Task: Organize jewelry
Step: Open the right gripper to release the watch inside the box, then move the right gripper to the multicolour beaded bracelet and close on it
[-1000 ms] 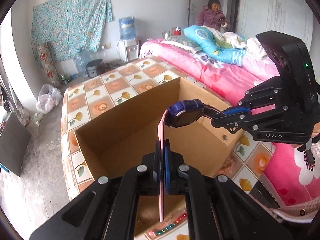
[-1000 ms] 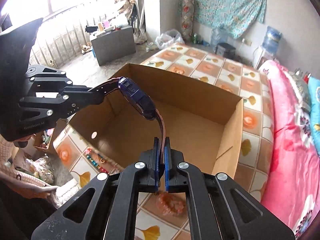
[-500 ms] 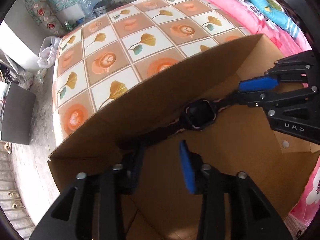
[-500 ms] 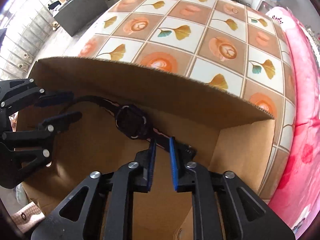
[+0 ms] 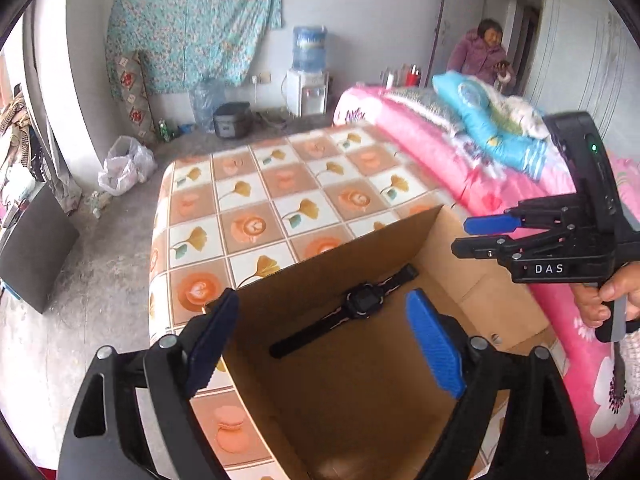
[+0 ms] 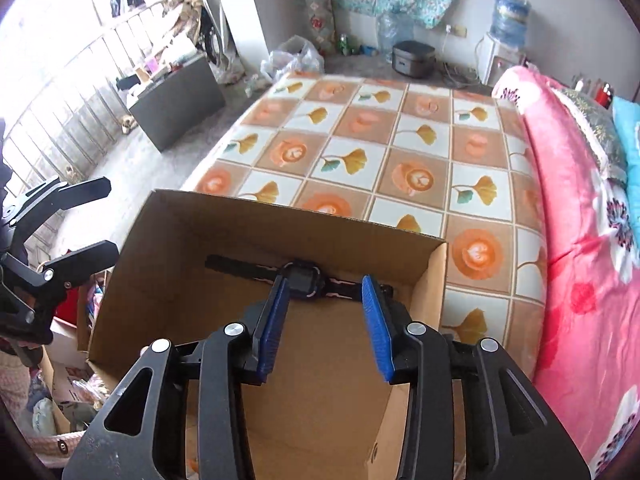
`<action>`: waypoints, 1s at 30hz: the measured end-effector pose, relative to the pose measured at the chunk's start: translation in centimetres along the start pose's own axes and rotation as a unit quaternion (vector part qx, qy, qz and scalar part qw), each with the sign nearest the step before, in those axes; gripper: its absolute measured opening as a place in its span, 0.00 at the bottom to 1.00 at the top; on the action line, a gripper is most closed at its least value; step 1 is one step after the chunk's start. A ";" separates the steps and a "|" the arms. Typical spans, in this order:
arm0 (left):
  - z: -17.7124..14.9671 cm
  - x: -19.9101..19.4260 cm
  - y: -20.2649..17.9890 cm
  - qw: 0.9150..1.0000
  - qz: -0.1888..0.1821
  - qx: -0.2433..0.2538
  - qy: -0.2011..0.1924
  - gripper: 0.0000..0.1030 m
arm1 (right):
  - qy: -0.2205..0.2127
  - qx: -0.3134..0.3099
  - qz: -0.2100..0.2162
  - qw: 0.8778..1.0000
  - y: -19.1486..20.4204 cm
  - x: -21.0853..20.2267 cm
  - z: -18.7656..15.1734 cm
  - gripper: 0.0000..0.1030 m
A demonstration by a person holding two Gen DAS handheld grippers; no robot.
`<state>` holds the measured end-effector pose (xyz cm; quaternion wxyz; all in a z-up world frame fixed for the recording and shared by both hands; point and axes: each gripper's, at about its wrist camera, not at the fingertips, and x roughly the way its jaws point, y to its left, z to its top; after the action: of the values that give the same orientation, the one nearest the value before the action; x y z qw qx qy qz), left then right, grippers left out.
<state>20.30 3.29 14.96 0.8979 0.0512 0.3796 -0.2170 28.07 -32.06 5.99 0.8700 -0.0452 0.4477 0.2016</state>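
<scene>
A dark watch with a pink-edged strap [image 5: 362, 304] lies flat on the floor of an open cardboard box [image 5: 340, 256], along its far wall; it also shows in the right wrist view [image 6: 300, 276]. My left gripper [image 5: 320, 340] is open and empty above the box's near left corner. My right gripper [image 6: 324, 320] is open and empty, above the box just behind the watch. In the left wrist view the right gripper [image 5: 476, 236] hangs over the box's right side. In the right wrist view the left gripper [image 6: 96, 220] is at the left, beside the box [image 6: 280, 224].
The box stands on a table with a flower-patterned cloth [image 5: 280, 196]. A pink bed [image 5: 460, 160] runs along the right. A person [image 5: 486, 58] stands at the far door. A water dispenser [image 5: 308, 76] and bags stand by the far wall.
Both grippers let go of the watch, which now lies in the box. Both opened wide and lifted up and back from the box.
</scene>
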 end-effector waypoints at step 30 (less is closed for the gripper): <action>-23.7 2.4 -0.8 0.987 0.114 -0.069 0.085 0.95 | 0.041 0.130 0.032 0.990 10.6 6.4 -18.7 0.44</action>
<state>5.81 7.86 -3.44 0.8827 0.0502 0.4601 -0.0812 12.98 -25.19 -9.14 0.8424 0.0744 0.5068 0.1676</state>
